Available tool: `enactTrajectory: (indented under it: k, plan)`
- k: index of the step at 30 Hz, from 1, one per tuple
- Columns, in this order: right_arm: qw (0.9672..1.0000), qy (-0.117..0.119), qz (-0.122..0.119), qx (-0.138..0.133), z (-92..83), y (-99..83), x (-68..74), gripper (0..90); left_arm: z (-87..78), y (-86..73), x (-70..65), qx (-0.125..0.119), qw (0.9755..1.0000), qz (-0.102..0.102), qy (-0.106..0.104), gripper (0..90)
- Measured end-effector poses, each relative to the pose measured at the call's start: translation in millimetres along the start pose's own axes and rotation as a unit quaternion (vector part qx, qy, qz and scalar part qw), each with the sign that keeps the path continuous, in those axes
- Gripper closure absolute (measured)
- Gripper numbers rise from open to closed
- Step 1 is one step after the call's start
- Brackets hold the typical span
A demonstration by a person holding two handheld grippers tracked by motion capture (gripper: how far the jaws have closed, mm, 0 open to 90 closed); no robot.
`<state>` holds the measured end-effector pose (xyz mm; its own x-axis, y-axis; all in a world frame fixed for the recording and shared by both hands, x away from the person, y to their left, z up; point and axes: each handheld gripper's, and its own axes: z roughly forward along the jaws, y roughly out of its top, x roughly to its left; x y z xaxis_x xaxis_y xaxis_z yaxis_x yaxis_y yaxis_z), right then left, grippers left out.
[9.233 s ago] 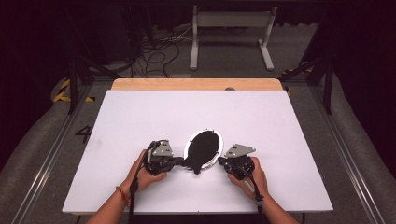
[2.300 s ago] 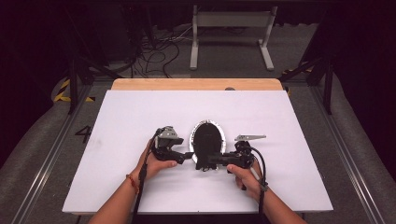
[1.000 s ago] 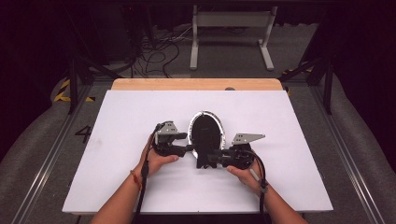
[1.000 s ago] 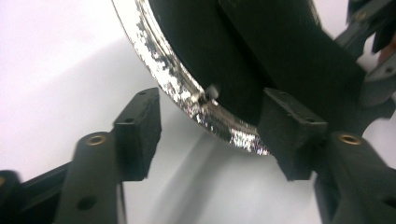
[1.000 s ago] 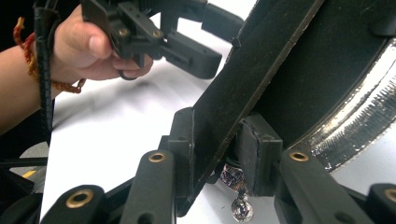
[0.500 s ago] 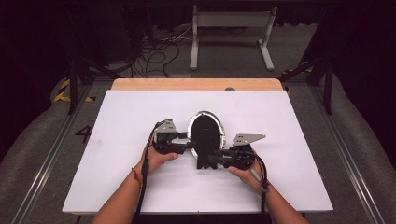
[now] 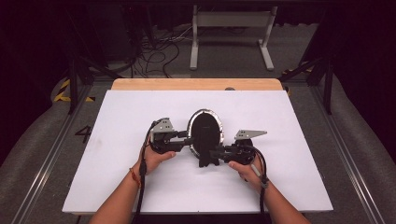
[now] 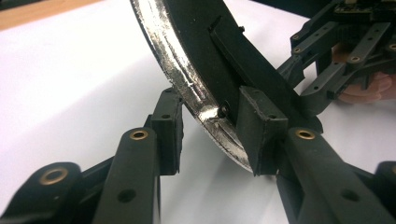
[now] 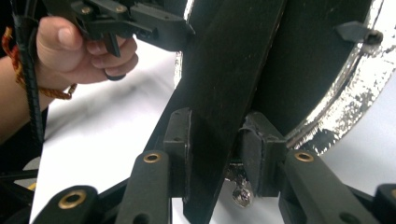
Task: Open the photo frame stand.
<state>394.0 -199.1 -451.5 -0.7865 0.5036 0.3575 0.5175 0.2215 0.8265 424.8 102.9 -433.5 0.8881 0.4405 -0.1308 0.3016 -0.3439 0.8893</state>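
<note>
Black left gripper [image 7: 189,140] with brass rivets, grey triangular plate, trailing black cable.

In the left gripper view, the oval frame [image 8: 205,60] runs off the top edge, so its far end is unseen. In the right gripper view, its stand strut [image 9: 224,93] hides the frame's middle, and a small shiny piece [image 9: 242,193] below stays too blurred to identify.
</note>
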Motion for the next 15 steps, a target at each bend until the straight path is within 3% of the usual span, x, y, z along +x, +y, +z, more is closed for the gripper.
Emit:
enactTrajectory:
  k: [7,12,15]
  plan:
    - [0.9999,0.007,0.000,-0.011,-0.1,7.3,-0.2,68.0,-1.4,4.2,-6.2,0.004,0.9993,0.031,0.021,62.6]
    - [0.9998,0.013,-0.004,-0.015,1.3,6.9,-0.2,76.3,2.7,5.9,-13.6,0.010,0.9985,0.053,0.015,60.3]
    - [0.9998,0.012,-0.013,-0.013,0.9,7.5,1.5,76.7,3.4,6.6,-14.2,0.010,0.9982,0.056,0.017,59.2]
